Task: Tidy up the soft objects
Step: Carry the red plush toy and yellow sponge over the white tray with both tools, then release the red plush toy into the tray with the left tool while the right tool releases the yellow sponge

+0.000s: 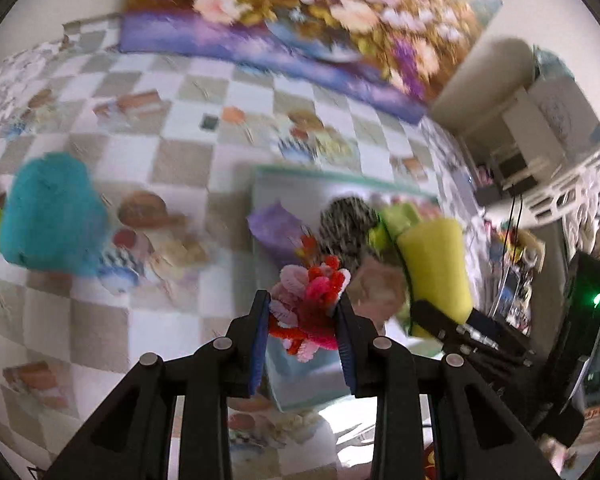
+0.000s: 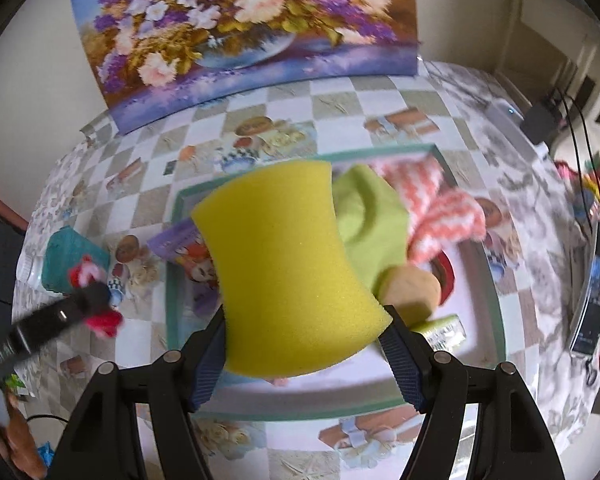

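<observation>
Task partly done: tray [image 2: 172, 280] holds several soft items; left gripper [image 1: 302, 320] clamps a pipe-cleaner bundle [image 1: 308, 300], right gripper [image 2: 304, 340] a yellow sponge [image 2: 280, 264]; teal cloth [image 1: 48, 212] remains outside.

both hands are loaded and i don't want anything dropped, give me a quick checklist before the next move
1. Left gripper clamped on the pipe-cleaner bundle: ok, both pads press its sides.
2. Right gripper clamped on the yellow sponge: ok, held at its lower end.
3. Both loads over the green-rimmed tray: the sponge ok; the bundle sits near the left rim, cannot tell.
4. Free spot in the tray: cannot tell, the sponge hides the middle; green cloth and striped pink cloth fill the far part.
5. Teal fluffy item collected: not ok, it lies on the tablecloth outside the tray.
</observation>
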`<state>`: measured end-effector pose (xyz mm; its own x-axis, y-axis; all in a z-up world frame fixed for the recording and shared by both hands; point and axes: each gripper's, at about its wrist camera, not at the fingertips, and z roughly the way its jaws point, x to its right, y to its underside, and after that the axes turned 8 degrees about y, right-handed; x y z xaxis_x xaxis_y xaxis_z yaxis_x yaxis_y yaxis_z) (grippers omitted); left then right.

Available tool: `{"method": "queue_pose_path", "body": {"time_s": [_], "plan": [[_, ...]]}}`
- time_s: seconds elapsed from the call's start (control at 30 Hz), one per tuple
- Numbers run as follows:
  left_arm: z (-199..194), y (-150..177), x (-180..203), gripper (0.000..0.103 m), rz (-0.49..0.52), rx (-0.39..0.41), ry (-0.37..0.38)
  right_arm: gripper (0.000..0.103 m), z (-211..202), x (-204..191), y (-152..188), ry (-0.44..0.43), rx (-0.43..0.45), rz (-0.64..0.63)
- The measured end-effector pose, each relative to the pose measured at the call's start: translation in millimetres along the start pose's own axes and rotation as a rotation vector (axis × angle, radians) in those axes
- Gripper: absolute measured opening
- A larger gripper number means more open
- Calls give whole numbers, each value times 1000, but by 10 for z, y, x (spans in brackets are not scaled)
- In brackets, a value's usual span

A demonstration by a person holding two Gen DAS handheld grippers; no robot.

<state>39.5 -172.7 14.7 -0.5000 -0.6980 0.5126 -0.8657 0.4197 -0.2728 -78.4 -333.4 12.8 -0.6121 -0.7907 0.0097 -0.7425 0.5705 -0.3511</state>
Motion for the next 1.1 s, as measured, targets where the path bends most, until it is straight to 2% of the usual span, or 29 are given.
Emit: {"method": "queue_pose_path", "body": {"time_s": [0.23, 0.47, 0.53, 0.6, 0.77, 0.83, 0.9, 1.0, 1.1], "plan": [[343, 194, 182, 32, 69, -73, 0, 74, 89, 164, -19, 10, -4, 50], [595, 250, 168, 33, 74, -131, -35, 74, 233, 158, -50, -5, -22, 61], [590, 248, 178, 41, 72, -139, -33, 75, 224, 161, -56, -13, -20, 59], [528, 239, 203, 62, 76, -120, -29, 75, 180, 172, -70, -16, -3, 63], [372, 218, 215, 69, 74, -82, -21, 78, 92, 189, -83, 8, 19, 62], [319, 216, 180, 71, 64, -67, -36, 82, 90, 186, -79, 25, 15, 58], [258, 221, 134, 74, 60, -46, -66, 86, 93, 189, -70, 34, 10, 58], [205, 228, 53, 84, 54, -17, -108, 86, 90, 187, -42, 45, 4, 55], [181, 240, -21, 88, 52, 5, -152, 87, 66, 162, 8, 55, 5, 44]]}}
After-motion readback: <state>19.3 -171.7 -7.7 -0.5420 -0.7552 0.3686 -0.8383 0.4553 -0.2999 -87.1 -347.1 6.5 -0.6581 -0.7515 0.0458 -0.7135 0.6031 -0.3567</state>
